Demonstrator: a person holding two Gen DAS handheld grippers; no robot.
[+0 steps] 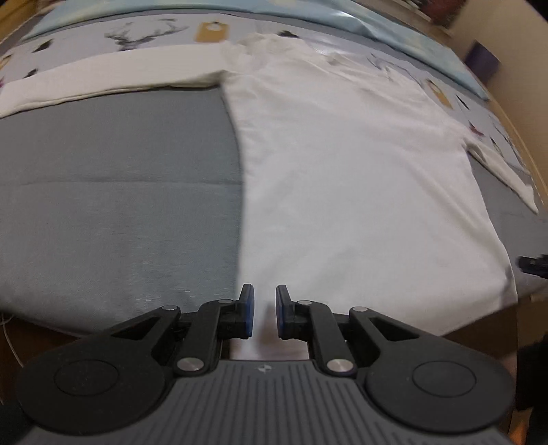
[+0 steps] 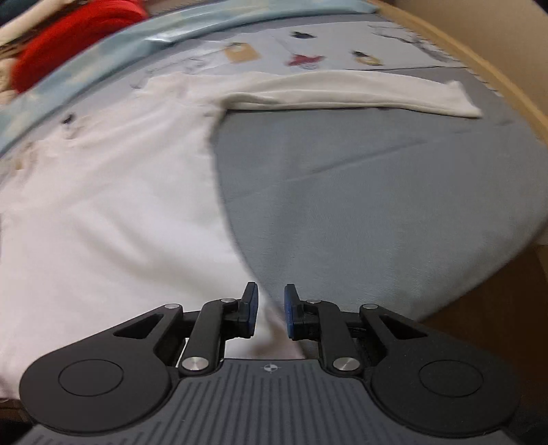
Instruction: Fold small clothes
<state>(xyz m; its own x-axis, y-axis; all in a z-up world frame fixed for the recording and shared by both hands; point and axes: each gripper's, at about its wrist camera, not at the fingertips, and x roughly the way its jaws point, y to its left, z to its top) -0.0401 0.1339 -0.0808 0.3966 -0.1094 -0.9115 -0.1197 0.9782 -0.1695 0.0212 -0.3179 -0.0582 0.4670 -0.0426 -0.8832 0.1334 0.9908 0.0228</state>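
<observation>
White long-sleeve shirt [image 1: 342, 164] lies flat on the grey bed sheet [image 1: 120, 191], both sleeves stretched out sideways, hem toward the near edge of the bed. Left sleeve [image 1: 109, 75] runs along the border of the patterned cover [image 1: 137, 34] with deer prints; the right sleeve [image 2: 359, 92] lies the same way on the other side.

Left gripper [image 1: 264, 309] sits low over the hem near the shirt's left bottom corner, blue pads [image 1: 249, 308] apart with a narrow gap, cloth visible between and below them, not pinched. Right gripper [image 2: 270, 309] is over the right bottom corner, pads [image 2: 290, 311] likewise apart, shirt edge running between them, nothing clamped.

Something red [image 2: 78, 30] lies beyond the light blue bedding [image 2: 120, 37] at the far side. Frames are motion-blurred.
</observation>
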